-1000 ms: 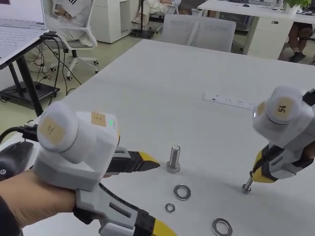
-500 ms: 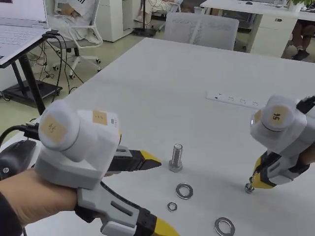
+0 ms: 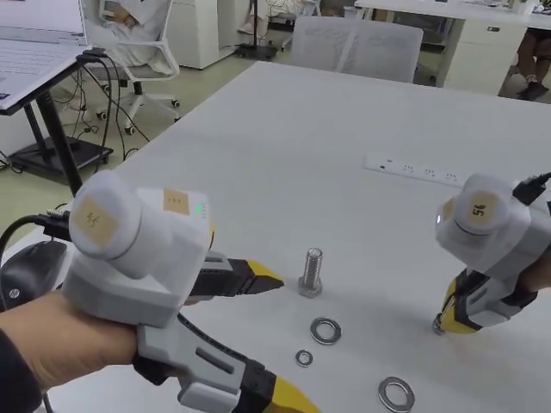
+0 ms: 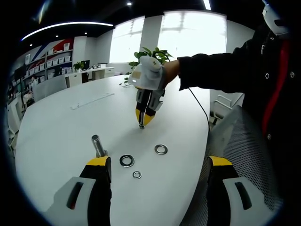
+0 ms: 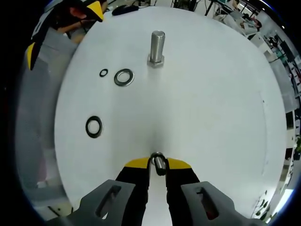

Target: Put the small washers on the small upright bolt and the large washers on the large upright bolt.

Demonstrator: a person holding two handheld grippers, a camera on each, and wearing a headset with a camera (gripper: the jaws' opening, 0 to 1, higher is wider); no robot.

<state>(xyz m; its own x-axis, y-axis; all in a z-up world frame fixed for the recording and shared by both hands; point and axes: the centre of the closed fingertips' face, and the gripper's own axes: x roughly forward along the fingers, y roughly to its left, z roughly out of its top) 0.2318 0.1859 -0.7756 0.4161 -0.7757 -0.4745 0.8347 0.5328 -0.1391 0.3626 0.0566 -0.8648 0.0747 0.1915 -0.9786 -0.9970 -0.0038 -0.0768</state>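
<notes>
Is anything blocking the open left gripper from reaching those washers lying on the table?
Nothing visible does. The small washer, the nearer large washer and the farther large washer lie on bare table ahead of the left gripper; the large bolt stands aside, by one jaw.

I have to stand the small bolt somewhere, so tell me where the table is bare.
Bare: the wide stretch between the large bolt and the power strip, and the patch between that bolt and the right gripper holding the small bolt. Crowded: the large bolt's near side, where three washers lie.
</notes>
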